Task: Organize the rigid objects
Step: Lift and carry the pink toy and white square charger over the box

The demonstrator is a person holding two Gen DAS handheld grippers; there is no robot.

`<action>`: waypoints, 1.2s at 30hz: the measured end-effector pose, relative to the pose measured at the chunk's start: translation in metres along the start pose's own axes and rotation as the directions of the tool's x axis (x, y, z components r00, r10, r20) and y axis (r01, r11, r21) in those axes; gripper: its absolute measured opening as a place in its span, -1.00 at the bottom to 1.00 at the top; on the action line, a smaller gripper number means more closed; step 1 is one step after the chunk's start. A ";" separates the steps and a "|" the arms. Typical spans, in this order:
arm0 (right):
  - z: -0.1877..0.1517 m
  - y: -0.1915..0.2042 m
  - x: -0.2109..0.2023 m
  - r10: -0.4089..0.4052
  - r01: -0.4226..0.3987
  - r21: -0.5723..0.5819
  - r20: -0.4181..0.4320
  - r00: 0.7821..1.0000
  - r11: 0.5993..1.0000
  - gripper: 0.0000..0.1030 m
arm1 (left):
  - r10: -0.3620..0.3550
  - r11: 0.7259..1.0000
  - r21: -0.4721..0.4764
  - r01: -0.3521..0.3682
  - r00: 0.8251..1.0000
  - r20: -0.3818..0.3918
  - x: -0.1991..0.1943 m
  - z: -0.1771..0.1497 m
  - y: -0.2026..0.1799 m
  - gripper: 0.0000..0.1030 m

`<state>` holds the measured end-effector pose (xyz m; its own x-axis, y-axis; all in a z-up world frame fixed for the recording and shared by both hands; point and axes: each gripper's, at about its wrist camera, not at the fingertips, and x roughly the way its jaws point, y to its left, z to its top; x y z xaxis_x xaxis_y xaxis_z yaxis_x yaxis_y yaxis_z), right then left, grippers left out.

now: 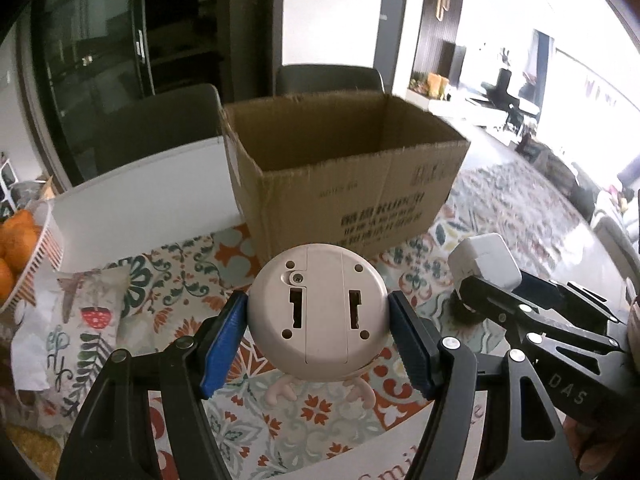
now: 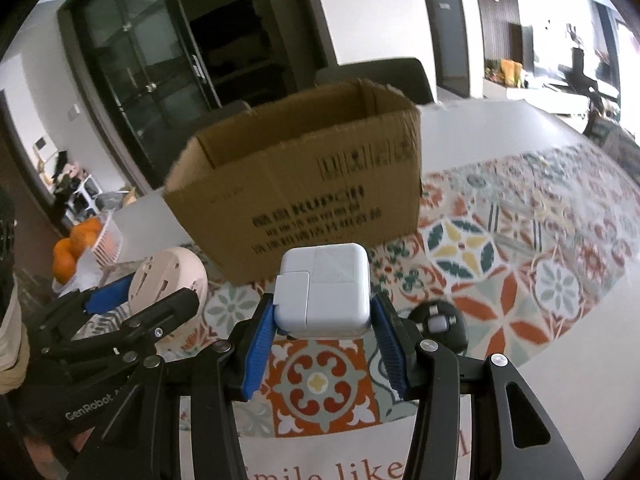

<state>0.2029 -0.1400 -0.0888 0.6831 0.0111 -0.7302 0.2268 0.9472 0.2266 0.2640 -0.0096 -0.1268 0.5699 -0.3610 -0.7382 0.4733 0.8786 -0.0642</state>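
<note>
- Basket (image 1: 38, 256): white slatted plastic, far left on the tabletop, holding oranges (image 1: 18, 240); glossy skins, rounded.
- Pouch (image 1: 94, 300): soft printed fabric with a red strawberry motif, lying flat just right of the basket, on crumpled white paper.
- Tablecloth (image 2: 500, 280): glossy, tile-patterned in orange, teal and cream; covers the near part of the white tabletop (image 1: 152, 196).
- Left gripper (image 1: 318, 322): black frame, ribbed blue fingers (image 1: 224, 340) clamped on either side of a round toy base (image 1: 318, 312). The base is matte pinkish-beige plastic, a disc with two slots, a screw and four small holes, underside toward the camera; small antler-like pieces show below it. It is held above the tablecloth, just in front of the box.
- Cardboard box (image 1: 344, 176): brown corrugated, open top, rough-cut rim, black print on the near wall; stands centre on the tabletop, directly beyond both grippers. Interior floor not visible.
- Right gripper (image 2: 324, 324): same build, blue fingers (image 2: 260, 344) closed against a white power adapter (image 2: 324, 292); smooth, square, rounded corners, held off the tabletop in front of the box.
- Small black round object (image 2: 440, 322): on the tablecloth just right of the right gripper, grey roller on top; exact kind unclear.
- Chairs (image 1: 328, 78): dark, padded backs behind the box.
</note>
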 end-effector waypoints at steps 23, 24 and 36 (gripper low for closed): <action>0.075 -0.008 -0.051 0.119 -0.103 -0.165 0.093 0.988 0.981 -0.05 | 0.147 0.980 -0.155 -0.124 0.979 0.143 -0.062 0.055 -0.029 0.35; 0.077 -0.008 -0.051 0.125 -0.108 -0.168 0.093 0.988 0.980 -0.05 | 0.148 0.980 -0.156 -0.125 0.978 0.147 -0.064 0.057 -0.030 0.35; 0.118 -0.010 -0.051 0.179 -0.156 -0.219 0.091 0.980 0.963 -0.09 | 0.162 0.972 -0.195 -0.130 0.974 0.159 -0.066 0.091 -0.035 0.35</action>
<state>0.2477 -0.1880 0.0218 0.7727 0.1515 -0.6164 -0.0402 0.9808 0.1908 0.2709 -0.0452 -0.0146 0.7382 -0.2590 -0.6229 0.2549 0.9620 -0.0979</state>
